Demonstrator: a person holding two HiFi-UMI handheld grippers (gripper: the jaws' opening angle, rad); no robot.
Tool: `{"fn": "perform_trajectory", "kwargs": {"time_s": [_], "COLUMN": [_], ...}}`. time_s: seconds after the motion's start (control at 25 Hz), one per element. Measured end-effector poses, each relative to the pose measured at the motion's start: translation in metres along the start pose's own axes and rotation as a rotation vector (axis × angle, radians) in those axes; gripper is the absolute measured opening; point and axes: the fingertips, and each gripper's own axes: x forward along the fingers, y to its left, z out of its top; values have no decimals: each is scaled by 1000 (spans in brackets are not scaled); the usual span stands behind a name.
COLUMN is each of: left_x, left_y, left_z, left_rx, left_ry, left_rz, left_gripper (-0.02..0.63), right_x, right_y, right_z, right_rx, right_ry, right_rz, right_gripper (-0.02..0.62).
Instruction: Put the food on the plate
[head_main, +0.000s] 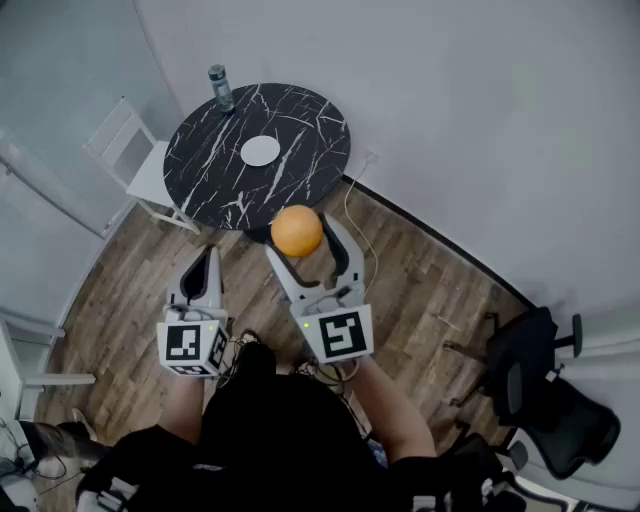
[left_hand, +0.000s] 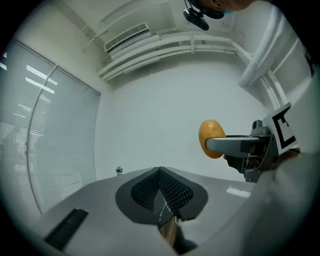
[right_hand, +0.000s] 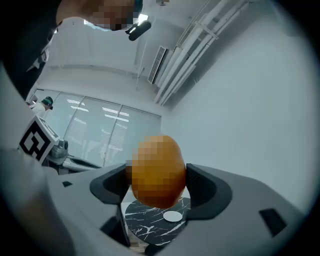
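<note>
A round black marble counter (head_main: 200, 170) stands on the wood floor (head_main: 420, 290). The right tool (head_main: 301, 236) is clamped on an orange (head_main: 297, 228), held in the air over the counter's near edge. The left tool (head_main: 204, 256) hangs beside it, jaws together and empty. A white plate (head_main: 260, 151) sits mid-counter, with a bottle (head_main: 220, 88) at the far rim.

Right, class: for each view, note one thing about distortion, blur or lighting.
Head view: sharp and evenly lit, the orange crisp, with room edges slightly bowed by the wide lens. Left gripper view: strong fisheye, dark corners, and the ceiling pipes curve. Right gripper view: the same fisheye, and a mosaic patch hides the orange's surface.
</note>
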Motion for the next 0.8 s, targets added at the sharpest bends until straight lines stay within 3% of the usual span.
{"fn": "perform_trajectory", "kwargs": {"time_s": [0.28, 0.8], "left_x": [12, 78], "left_y": [8, 72], "left_z": [-13, -47], "left_rx": [-4, -34], "left_ry": [37, 90], "left_rz": [-16, -45], "left_gripper": [0, 0], "right_x": [13, 96], "right_y": [3, 0], "right_z": [-11, -57], "right_rx": [-16, -43], "right_ry": [7, 94], "right_rz": [8, 21], "right_gripper": [334, 334]}}
